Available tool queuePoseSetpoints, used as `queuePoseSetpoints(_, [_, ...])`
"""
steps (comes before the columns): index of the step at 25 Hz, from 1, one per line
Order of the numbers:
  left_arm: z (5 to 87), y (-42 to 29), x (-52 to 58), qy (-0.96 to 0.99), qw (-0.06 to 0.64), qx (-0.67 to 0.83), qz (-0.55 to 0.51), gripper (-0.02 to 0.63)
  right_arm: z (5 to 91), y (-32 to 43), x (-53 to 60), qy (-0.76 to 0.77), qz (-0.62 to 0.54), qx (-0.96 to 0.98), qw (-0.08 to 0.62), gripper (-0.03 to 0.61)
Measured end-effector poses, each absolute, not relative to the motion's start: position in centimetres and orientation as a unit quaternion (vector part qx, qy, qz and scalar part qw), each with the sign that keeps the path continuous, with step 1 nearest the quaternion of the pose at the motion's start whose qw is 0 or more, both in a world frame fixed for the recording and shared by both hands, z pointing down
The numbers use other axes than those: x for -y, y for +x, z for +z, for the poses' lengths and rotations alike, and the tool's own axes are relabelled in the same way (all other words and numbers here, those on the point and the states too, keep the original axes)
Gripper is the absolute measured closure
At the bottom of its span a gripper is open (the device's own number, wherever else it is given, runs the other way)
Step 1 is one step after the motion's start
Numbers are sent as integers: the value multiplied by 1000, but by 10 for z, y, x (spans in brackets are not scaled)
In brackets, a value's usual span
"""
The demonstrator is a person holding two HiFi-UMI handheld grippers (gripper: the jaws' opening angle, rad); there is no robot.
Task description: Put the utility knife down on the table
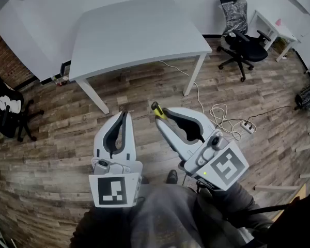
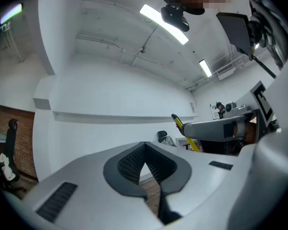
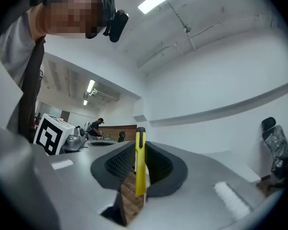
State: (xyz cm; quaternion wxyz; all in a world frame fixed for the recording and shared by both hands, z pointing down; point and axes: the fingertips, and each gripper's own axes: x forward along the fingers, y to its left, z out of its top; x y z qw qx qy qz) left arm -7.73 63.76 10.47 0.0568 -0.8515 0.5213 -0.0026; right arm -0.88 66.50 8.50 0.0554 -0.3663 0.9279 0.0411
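Note:
My right gripper (image 1: 161, 117) is shut on the yellow utility knife (image 1: 157, 110), which sticks out past its tips with a black end. In the right gripper view the knife (image 3: 140, 163) stands upright between the dark pads (image 3: 116, 166) of the right gripper (image 3: 140, 147). My left gripper (image 1: 125, 113) is shut with nothing in it; its tips (image 2: 145, 145) meet. Both are held side by side over the wood floor, short of the white table (image 1: 139, 30). From the left gripper view the right gripper (image 2: 216, 128) and the knife (image 2: 178, 122) show at the right.
The table's legs (image 1: 194, 75) stand on the plank floor. A black office chair (image 1: 241, 40) and a small white desk (image 1: 276, 30) are at the back right. A white cable and power strip (image 1: 246, 126) lie on the floor at the right. Another chair (image 1: 5, 112) is at the left.

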Motion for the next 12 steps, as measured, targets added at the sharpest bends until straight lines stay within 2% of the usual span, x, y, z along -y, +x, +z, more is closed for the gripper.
queuePoseSetpoints(12, [101,-78,-636,-848,58,-527,7,614,84,-7,-664,-365,32,-928,64,515])
